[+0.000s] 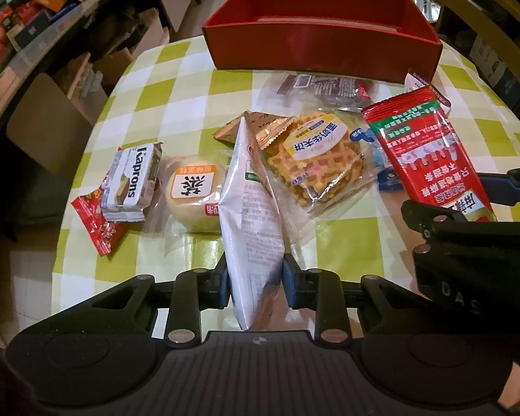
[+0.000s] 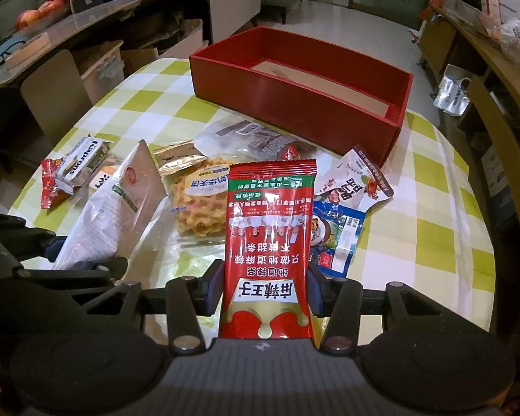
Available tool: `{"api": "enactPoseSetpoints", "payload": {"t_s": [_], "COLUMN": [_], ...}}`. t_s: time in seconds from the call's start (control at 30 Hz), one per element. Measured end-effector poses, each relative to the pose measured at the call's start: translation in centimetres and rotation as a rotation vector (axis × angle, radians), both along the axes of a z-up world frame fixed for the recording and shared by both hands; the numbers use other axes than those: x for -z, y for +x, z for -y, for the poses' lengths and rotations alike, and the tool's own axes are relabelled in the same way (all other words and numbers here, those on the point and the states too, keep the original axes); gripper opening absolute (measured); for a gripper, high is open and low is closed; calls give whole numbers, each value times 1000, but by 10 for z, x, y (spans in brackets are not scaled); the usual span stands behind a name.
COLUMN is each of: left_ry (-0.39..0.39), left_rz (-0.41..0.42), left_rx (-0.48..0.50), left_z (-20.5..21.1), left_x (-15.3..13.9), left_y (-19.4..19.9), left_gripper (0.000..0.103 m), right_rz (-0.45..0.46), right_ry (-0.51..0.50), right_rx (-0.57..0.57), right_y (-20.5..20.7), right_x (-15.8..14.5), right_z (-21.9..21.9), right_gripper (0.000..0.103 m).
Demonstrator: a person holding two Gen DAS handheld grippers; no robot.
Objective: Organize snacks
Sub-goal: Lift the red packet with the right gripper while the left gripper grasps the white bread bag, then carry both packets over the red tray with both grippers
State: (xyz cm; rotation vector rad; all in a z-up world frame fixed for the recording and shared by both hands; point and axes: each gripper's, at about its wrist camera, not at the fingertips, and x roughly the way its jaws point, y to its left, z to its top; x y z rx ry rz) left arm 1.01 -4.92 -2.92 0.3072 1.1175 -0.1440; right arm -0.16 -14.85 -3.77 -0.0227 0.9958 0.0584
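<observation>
My left gripper point(image 1: 254, 270) is shut on a white snack packet point(image 1: 249, 208), which stands on edge between the pads, lifted over the pile. My right gripper point(image 2: 265, 284) is shut on a tall red snack packet point(image 2: 270, 228) with white lettering, held upright. The two grippers are side by side, the left gripper point(image 2: 83, 254) showing at the right wrist view's left edge with the white packet point(image 2: 118, 215). A red open box point(image 1: 315, 48) stands at the table's far side, its floor mostly hidden by the front wall. It is also in the right wrist view, red box point(image 2: 294, 100).
On the green-checked cloth point(image 1: 156, 111) lie a waffle packet point(image 1: 315, 163), a round pastry point(image 1: 194, 194), a Kaprons wafer point(image 1: 131, 180), a small red sachet point(image 1: 93, 222), a dark packet point(image 1: 326, 90) and a blue packet point(image 2: 332, 232). Cluttered shelves and cardboard flank the table.
</observation>
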Motion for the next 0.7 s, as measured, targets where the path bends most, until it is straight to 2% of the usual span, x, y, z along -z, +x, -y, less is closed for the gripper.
{"api": "enactPoseSetpoints", "payload": {"t_s": [0.27,0.7], "left_ry": [-14,-175], "left_rz": [16,17], "left_rx": [6,-37], "left_z": [-2,-19], "left_x": [-8,-39], "left_y": [-2,12], "left_gripper": [35,31], "right_rz": [7,46], "right_ry": [7,61], "right_rx": [6,55], "right_y": [0,12], "right_x": [-3,-18], "right_z": [2,17], "right_gripper": [54,54]}}
